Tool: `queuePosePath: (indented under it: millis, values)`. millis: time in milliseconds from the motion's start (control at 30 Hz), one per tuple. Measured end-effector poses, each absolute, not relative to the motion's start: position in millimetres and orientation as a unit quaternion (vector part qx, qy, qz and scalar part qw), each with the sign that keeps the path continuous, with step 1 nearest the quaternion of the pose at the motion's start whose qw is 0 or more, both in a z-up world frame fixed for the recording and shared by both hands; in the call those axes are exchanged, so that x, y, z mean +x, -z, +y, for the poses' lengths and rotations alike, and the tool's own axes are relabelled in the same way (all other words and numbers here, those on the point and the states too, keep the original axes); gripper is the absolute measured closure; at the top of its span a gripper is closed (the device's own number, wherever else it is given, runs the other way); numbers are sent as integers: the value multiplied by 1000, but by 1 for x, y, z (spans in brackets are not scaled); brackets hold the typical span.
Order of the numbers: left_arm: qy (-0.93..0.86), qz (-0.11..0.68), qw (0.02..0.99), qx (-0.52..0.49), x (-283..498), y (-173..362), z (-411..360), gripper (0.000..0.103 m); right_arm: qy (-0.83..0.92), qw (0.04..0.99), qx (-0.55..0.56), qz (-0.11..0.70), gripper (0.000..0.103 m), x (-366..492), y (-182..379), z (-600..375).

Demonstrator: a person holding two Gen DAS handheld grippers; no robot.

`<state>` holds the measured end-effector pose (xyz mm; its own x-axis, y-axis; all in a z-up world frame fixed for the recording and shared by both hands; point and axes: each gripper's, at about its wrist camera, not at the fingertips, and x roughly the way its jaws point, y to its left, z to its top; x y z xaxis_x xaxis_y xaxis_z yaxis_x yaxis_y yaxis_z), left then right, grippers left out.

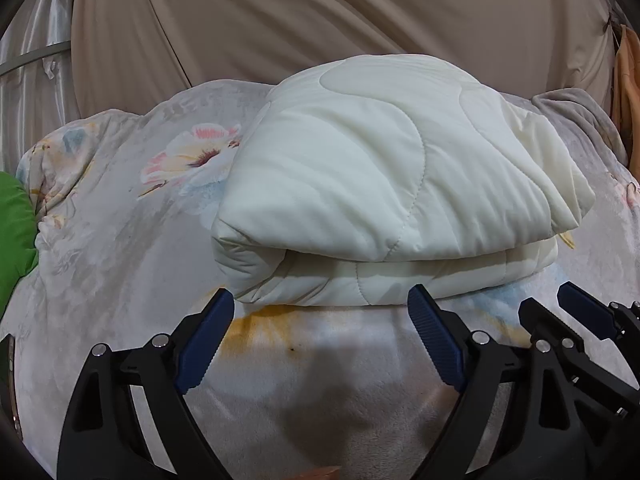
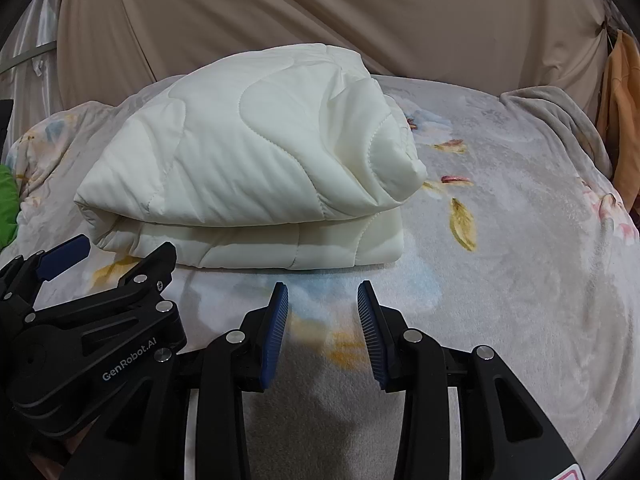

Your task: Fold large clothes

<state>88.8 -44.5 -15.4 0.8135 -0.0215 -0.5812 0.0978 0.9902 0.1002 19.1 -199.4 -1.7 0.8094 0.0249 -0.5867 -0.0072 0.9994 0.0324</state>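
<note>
A cream quilted comforter [image 1: 384, 184], folded into a thick bundle with several layers stacked, lies on a bed covered by a pale floral blanket [image 1: 120, 240], toward the bed's far edge. Both grippers hover over the near edge of the bed, short of the bundle. The left gripper [image 1: 320, 316] has its blue-padded fingers [image 1: 204, 340] spread wide, holding nothing. The right gripper [image 2: 322, 308] has its fingers partly apart, also holding nothing. Beige curtains [image 2: 320, 20] hang behind the bed.
</note>
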Motion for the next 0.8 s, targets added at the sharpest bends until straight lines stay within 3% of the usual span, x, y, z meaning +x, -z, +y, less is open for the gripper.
queuePosePath:
  millis: [800]
  values:
    - [33, 307, 949, 67, 89, 17, -46, 20, -1, 951, 12, 308, 66, 19, 1, -198]
